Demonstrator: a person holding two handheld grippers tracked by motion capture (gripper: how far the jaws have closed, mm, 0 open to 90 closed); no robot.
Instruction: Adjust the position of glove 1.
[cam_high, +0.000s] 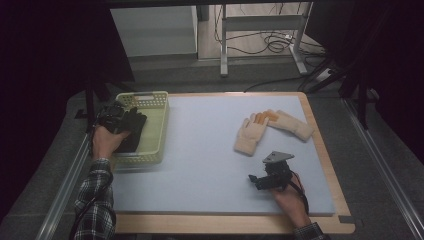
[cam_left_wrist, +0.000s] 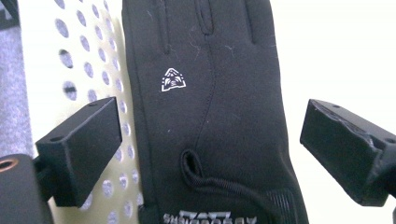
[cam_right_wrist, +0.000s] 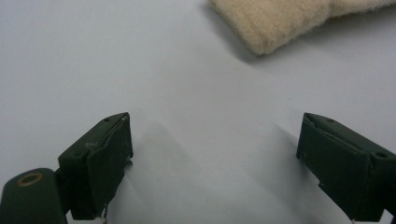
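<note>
Your left gripper (cam_high: 116, 120) hangs over the basket (cam_high: 155, 127), jaws spread wide, pads clear of the black glove (cam_left_wrist: 210, 116) lying in the basket against its perforated wall. Lift straight up so the jaws don't snag the cuff loop. Glove shows a small white triangular logo; cuff lettering is cut off, unreadable. Your right gripper (cam_high: 260, 181), released and empty, sits well right of the basket, near the beige gloves (cam_high: 270, 127).

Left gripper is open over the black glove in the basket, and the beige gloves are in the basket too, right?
Not quite. The left gripper is open over the black glove in the basket, but the beige gloves lie on the mat, as the high view shows.
</note>
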